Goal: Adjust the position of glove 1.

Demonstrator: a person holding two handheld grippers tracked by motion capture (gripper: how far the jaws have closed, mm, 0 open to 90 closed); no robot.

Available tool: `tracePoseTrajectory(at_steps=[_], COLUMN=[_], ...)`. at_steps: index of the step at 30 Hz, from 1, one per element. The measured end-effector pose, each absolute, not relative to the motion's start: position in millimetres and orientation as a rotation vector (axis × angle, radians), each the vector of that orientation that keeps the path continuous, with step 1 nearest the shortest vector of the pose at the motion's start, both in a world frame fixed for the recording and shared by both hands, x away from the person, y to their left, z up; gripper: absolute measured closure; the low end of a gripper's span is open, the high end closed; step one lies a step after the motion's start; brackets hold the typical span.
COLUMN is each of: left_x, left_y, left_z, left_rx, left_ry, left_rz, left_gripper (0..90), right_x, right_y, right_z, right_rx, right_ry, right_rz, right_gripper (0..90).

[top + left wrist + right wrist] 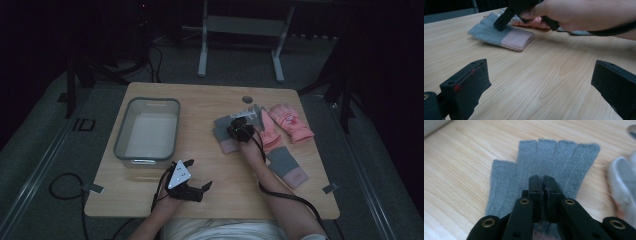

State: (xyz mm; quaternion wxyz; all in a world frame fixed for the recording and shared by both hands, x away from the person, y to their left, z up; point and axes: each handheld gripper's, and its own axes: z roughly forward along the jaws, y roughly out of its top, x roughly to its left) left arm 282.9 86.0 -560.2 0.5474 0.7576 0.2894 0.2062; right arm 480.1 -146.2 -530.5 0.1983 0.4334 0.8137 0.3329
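A grey fingerless glove (pixel 554 157) with a pink cuff lies flat on the wooden table (pixel 200 105), right of centre. My right gripper (pixel 543 185) points down onto its palm, the jaws together with a pinch of grey knit between them. In the high view the glove (pixel 223 136) lies under that gripper (pixel 240 128). My left gripper (pixel 199 173) rests near the front edge with its jaws wide apart and nothing between them. From the left gripper view (pixel 541 82) I see the glove (pixel 491 33) beyond bare wood, with the right hand (pixel 584 12) over it.
A clear plastic bin (pixel 122 130) stands on the table's left half. Two pink gloves (pixel 290 122) lie at the back right. A second grey glove with a pink cuff (pixel 287 166) lies right of my right forearm. Cables trail off the front edge.
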Motion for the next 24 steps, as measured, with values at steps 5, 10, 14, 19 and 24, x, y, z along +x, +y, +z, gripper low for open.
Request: tracePoseTrajectory(at_steps=[5,10,14,19,24], left_x=[282,282,282,282,282], left_y=[86,86,85,85,85], left_z=[-560,-560,-560,-560,-560], left_rx=[1.798,1.800,1.804,1.805,1.801], left_ry=[0.682,0.678,0.674,0.673,0.677], left_rz=[0.498,0.499,0.505,0.506,0.505], left_gripper=[1.2,1.2,1.2,1.2,1.2], right_x=[459,427,399,369,342], right_y=[-151,-155,-157,-161,-173], right_z=[-513,-488,-476,-478,-487], right_rx=[1.281,1.283,1.269,1.329,1.444], right_ry=[2.209,2.132,2.092,2.085,2.002], right_rz=[0.978,1.036,1.069,1.102,1.137], right_gripper=[85.7,85.7,85.7,85.8,85.8])
